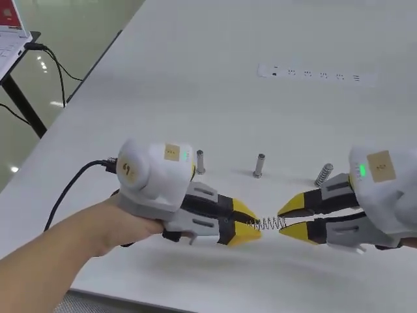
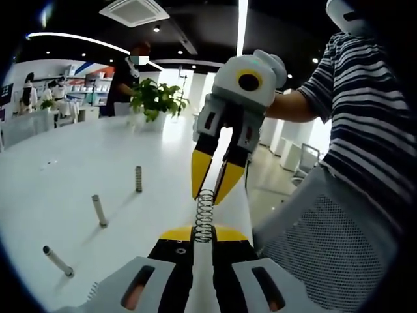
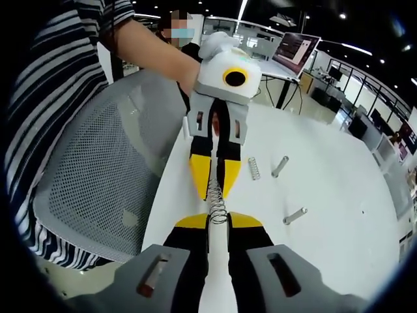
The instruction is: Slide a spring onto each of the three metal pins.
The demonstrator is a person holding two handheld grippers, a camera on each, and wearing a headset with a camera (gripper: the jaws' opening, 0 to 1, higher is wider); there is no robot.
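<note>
2x bare pin [image 1: 200, 162] [image 1: 260, 165], 2x spring [image 1: 272, 224] [image 1: 324, 175], 2x tongs [image 1: 255, 229] [image 1: 281, 222], 1x pwr strip [image 1: 317, 74], 1x laptop [image 1: 8, 39]

Left gripper [image 1: 251, 226] comes in from the lower left of the head view, lying level and pointing right, held by the left hand [image 1: 127, 225] on a bare forearm [image 1: 45, 267] out of the bottom left corner; its jaws are closed on one end of a spring [image 1: 271, 223]; right gripper [image 1: 281, 222] enters from the right edge, pointing left, tip to tip with the other; its jaws stand parted in a narrow V about the spring's far end; in the left gripper view the right forearm [image 2: 293, 104] reaches from a striped sleeve [image 2: 352, 72].
</note>
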